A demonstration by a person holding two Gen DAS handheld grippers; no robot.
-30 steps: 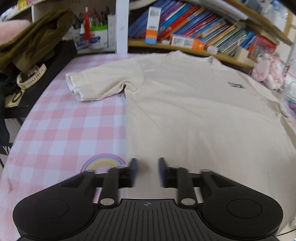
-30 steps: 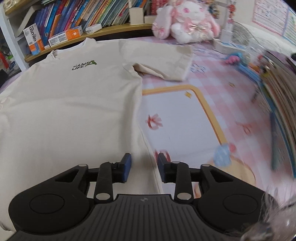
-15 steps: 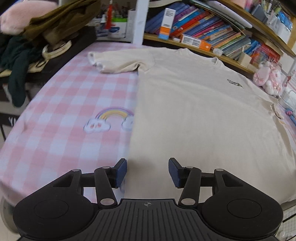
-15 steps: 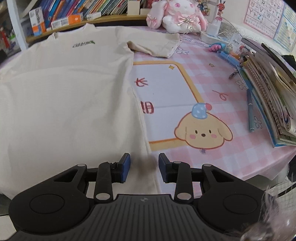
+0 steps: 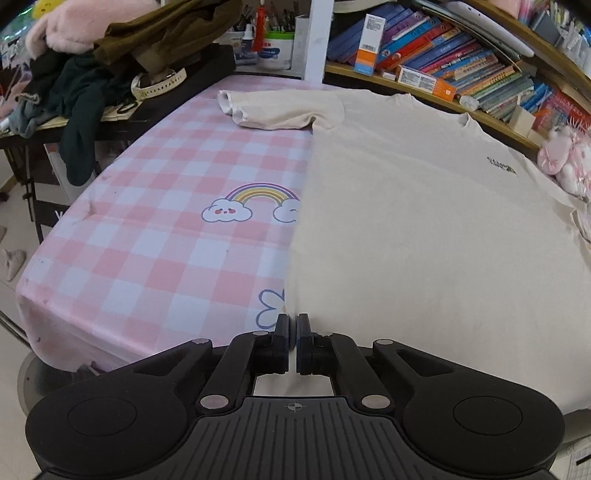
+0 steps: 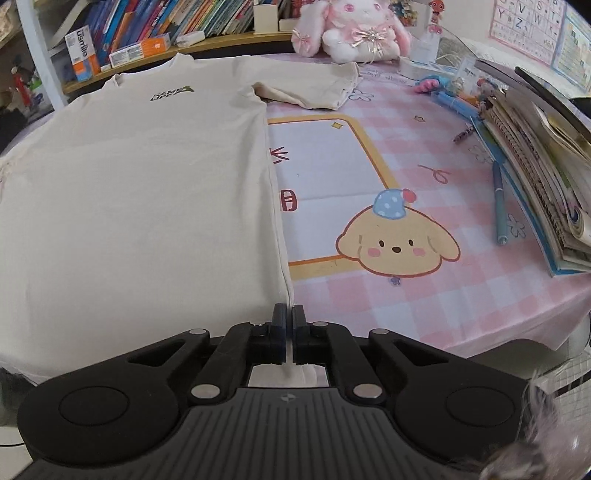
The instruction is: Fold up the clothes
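A cream T-shirt point(image 5: 424, 221) point(image 6: 140, 177) lies flat and face up on the pink checked table, collar toward the bookshelf, both short sleeves spread out. My left gripper point(image 5: 292, 326) is shut on the shirt's bottom left hem corner at the table's near edge. My right gripper point(image 6: 286, 317) is shut on the bottom right hem corner, with cream fabric showing between and behind its fingers. A small dark logo point(image 6: 171, 93) sits on the chest.
A pile of dark and olive clothes point(image 5: 122, 55) sits on a stand at the left. Books fill the shelf point(image 5: 461, 70) behind. Stacked notebooks point(image 6: 535, 155), a blue pen point(image 6: 499, 203) and a pink plush rabbit point(image 6: 351, 29) lie to the right.
Both grippers pulled back to the shirt's bottom hem at the near table edge and went from open to shut on its two lower corners.
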